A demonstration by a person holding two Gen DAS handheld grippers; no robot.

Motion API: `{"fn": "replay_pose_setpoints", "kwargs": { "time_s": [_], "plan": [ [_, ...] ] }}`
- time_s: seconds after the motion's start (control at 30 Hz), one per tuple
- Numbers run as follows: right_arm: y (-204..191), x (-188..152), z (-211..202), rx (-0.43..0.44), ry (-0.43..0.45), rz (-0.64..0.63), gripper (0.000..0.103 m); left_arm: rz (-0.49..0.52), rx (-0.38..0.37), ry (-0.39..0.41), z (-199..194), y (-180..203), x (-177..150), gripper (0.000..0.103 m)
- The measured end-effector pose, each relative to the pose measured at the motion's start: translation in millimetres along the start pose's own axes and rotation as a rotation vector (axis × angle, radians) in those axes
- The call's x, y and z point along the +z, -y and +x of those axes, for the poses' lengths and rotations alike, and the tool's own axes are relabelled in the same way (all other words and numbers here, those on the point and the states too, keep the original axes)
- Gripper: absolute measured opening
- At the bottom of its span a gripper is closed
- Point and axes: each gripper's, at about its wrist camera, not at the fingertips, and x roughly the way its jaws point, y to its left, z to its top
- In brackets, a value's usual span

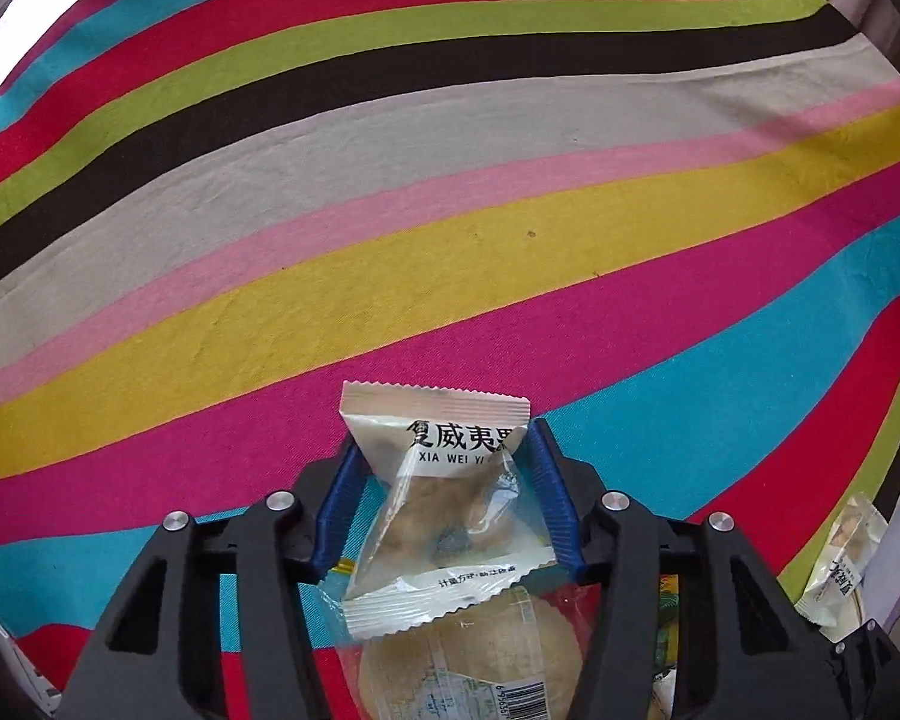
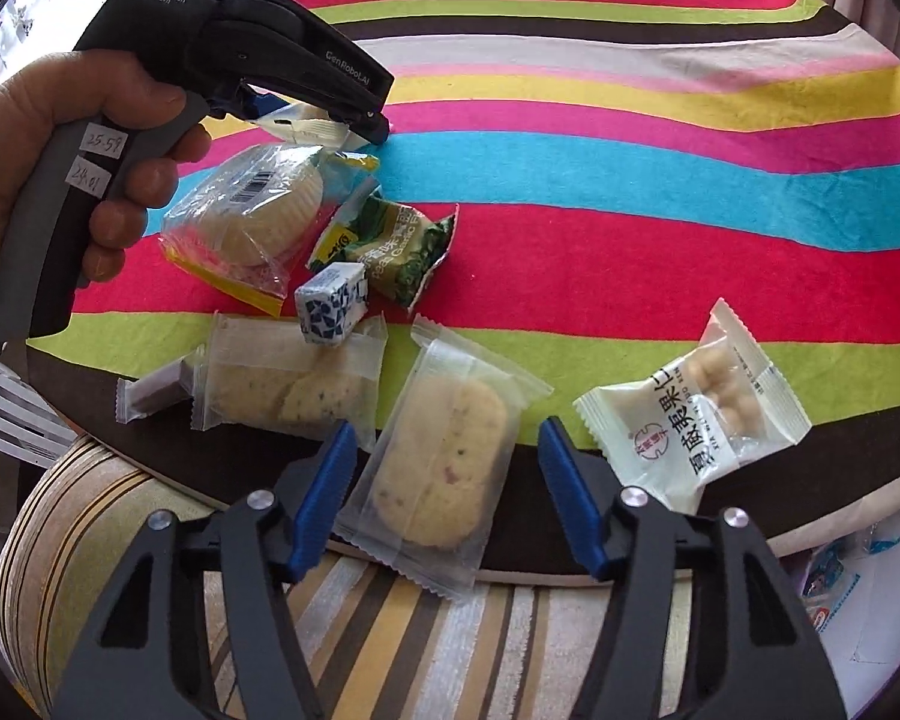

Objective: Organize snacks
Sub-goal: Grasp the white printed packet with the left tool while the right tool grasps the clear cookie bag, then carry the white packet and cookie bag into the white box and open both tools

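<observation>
Sorting has barely begun: the left tongs (image 1: 444, 492) grip a macadamia packet (image 1: 441, 504) just above the round cake (image 2: 252, 210), while the right tongs (image 2: 444, 492) straddle an ungripped cookie packet (image 2: 444, 456) beside it on the striped tabletop (image 2: 630, 150), other snacks scattered.

Your snacks — a white nut sachet (image 1: 444, 498) pinched upright, a frosted biscuit pack (image 2: 444, 456) overhanging the counter edge, a second nut sachet (image 2: 696, 414) lying flat beside it.

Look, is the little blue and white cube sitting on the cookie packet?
Yes, the cube rests on the top edge of a cookie packet.
</observation>
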Motion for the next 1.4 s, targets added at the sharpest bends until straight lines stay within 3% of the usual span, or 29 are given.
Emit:
{"fn": "replay_pose_setpoints", "kwargs": {
  "time_s": [0.13, 0.5, 0.87, 1.17, 1.4],
  "plan": [
    [-0.5, -1.2, -1.1, 0.020, 0.009, 0.010, 0.040, -0.042, -0.004, 0.029, -6.1, -2.8, -1.9, 0.043],
    [12.8, -13.4, -14.3, 0.074, 0.041, 0.034, 0.037, -0.178, -0.012, 0.170, -62.0, -40.4, -29.2, 0.042],
    [16.0, -34.1, -37.0, 0.060, 0.088, 0.023, 0.037, -0.302, -0.018, 0.253, -107.0, -50.2, -123.3, 0.042],
    [17.9, -54.1, -66.3, 0.061, 0.128, 0.015, 0.037, -0.365, -0.082, 0.321, -135.9, -13.9, -206.7, 0.042],
    [24.8, -66.4, -86.5, 0.068, 0.156, 0.027, 0.036, -0.407, -0.134, 0.350, -150.7, 19.9, -243.4, 0.042]
  ]
}}
